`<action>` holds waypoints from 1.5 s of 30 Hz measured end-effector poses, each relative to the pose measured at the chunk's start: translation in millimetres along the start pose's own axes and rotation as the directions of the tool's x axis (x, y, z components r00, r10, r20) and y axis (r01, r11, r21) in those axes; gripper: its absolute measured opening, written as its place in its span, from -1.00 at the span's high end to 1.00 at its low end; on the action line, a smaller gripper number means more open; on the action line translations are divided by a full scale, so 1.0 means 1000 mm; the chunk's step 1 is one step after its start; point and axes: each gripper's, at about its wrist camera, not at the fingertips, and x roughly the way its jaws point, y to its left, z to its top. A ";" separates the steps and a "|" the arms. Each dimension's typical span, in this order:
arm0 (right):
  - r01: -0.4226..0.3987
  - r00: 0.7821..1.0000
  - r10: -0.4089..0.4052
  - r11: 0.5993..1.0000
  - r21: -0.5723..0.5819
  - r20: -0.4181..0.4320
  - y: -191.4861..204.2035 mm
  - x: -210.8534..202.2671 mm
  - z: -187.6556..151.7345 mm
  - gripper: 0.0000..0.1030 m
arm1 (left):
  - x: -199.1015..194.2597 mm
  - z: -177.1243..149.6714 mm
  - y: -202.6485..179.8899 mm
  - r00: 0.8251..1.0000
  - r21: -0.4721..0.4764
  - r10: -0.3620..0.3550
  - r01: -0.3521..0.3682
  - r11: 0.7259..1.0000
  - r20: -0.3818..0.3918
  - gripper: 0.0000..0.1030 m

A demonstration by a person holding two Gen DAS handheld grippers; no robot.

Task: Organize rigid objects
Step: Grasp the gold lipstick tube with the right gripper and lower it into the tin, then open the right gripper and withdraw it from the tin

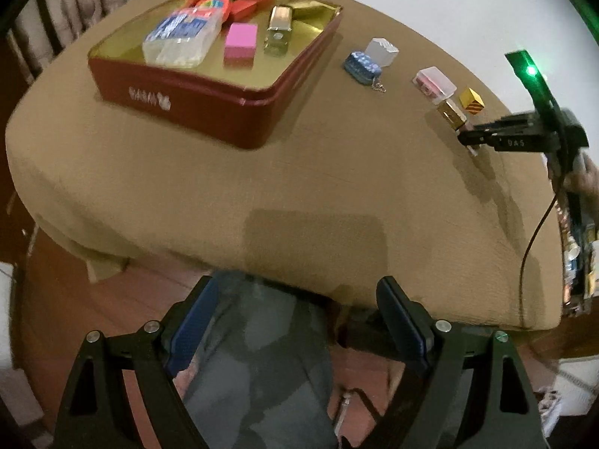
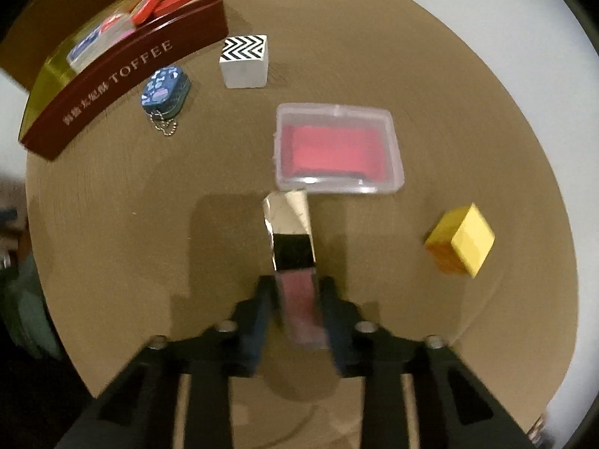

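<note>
My right gripper [image 2: 297, 292] is shut on a shiny gold perfume bottle [image 2: 290, 228] with a pink glass body, just above the tan table. It shows in the left wrist view too, the right gripper [image 1: 468, 137] closed on the bottle [image 1: 453, 112]. My left gripper [image 1: 295, 299] is open and empty, held off the table's near edge. A red toffee tin [image 1: 187, 89] holds a blue-labelled clear pack [image 1: 183, 35], a pink block [image 1: 240, 42] and a gold bottle [image 1: 277, 30]. The tin [image 2: 123, 75] lies far left in the right wrist view.
On the table lie a clear plastic case with red inside [image 2: 337, 146], a yellow cube [image 2: 462, 241], a zigzag-topped white cube [image 2: 245, 60] and a small blue keychain tin [image 2: 166, 91]. In the left wrist view, a person's lap is below the table edge.
</note>
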 end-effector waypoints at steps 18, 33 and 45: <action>-0.240 0.937 0.185 0.957 0.162 0.296 0.078 -0.104 0.040 0.61 | -0.044 -0.029 0.021 0.980 0.043 0.059 -0.068 0.997 0.191 -0.62; -0.266 0.940 0.159 0.895 0.357 0.301 0.116 -0.047 0.174 0.61 | -0.042 -0.031 0.054 0.986 -0.043 -0.016 0.024 0.999 0.165 -0.62; -0.181 0.978 0.083 0.795 0.578 0.193 0.111 -0.001 0.186 0.54 | -0.040 -0.032 0.056 0.989 -0.048 -0.053 0.060 0.997 0.137 -0.62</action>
